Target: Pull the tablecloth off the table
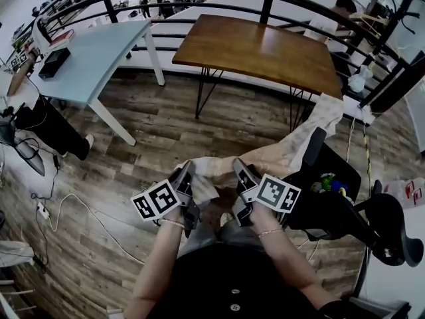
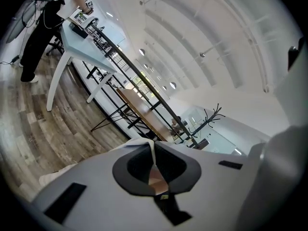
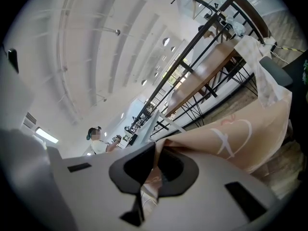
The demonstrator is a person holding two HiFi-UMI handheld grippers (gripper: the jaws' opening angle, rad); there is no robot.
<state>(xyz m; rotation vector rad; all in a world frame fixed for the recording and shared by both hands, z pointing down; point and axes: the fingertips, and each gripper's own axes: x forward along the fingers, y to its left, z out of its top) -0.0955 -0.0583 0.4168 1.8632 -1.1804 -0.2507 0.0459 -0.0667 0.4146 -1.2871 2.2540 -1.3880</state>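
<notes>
The beige tablecloth [image 1: 292,151] is off the top of the brown wooden table [image 1: 265,48]. It trails from the table's near right corner down across the floor to my grippers. In the head view, my left gripper [image 1: 186,173] and right gripper [image 1: 241,169] are close to my body, side by side, each shut on a bunched edge of the cloth. A strip of cloth [image 2: 155,170] is pinched between the closed jaws in the left gripper view. From the closed jaws in the right gripper view, the patterned cloth [image 3: 231,138] spreads away toward the table [image 3: 207,76].
A white table [image 1: 99,52] stands at the left, with a person [image 1: 40,118] beside it. A black office chair [image 1: 345,208] is close on my right. A dark railing [image 1: 265,5] runs behind the tables. Cables [image 1: 66,201] lie on the wooden floor.
</notes>
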